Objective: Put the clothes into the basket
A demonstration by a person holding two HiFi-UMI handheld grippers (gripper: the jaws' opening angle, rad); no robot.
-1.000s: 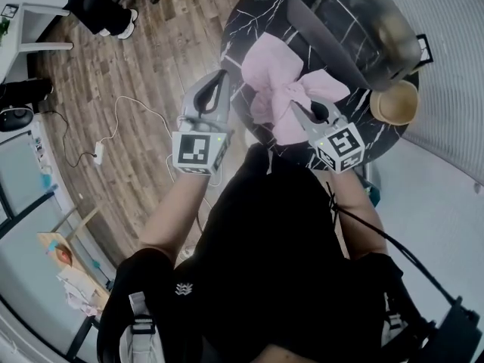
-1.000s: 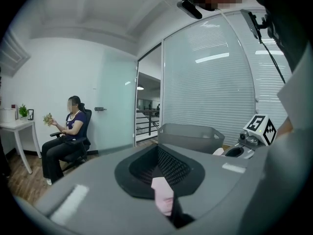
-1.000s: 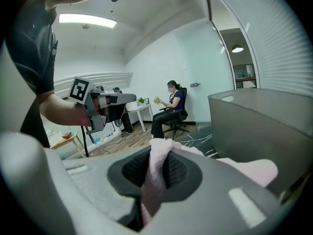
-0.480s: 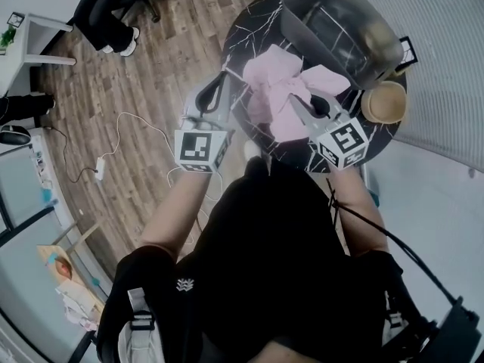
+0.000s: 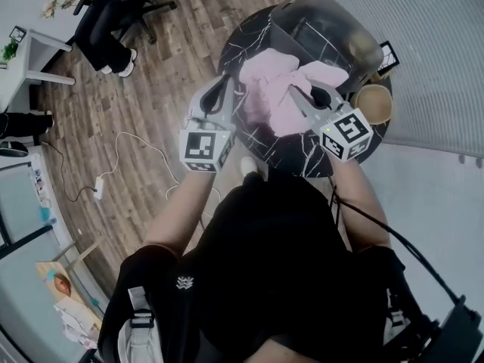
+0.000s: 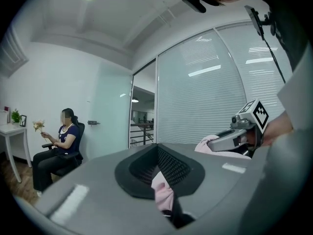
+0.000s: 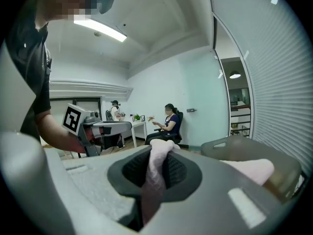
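Overhead, a person stands at the near edge of a round dark marble tabletop (image 5: 257, 148) w/ a gripper in each hand. The left gripper (image 5: 225, 88) has its jaws clamped on a fold of the pink garment (image 5: 276, 89). The right gripper (image 5: 301, 97) has its jaws pinched together on another fold of the same cloth. The garment hangs bunched between them over the middle of the tabletop, short of the grey basket (image 5: 325, 29) at the far edge. Risks, as judged from here: both grips catch only thin folds, so a fold could slide out mid-carry and leave the cloth dangling from one side. Loose ends hang below the jaws, so they may snag the basket rim or end up draped outside it if the jaws let go too early or too low. The tan bowl (image 5: 374, 104) sits just beside the basket at the right edge, so a wide swing of the right gripper or a trailing end could knock it. Count: 1 pink garment, 1 basket, 1 bowl, 2 grippers, 1 tabletop. No other clothes show. In the bg, 1 seated person (image 6: 58, 146) is well apart from the work.
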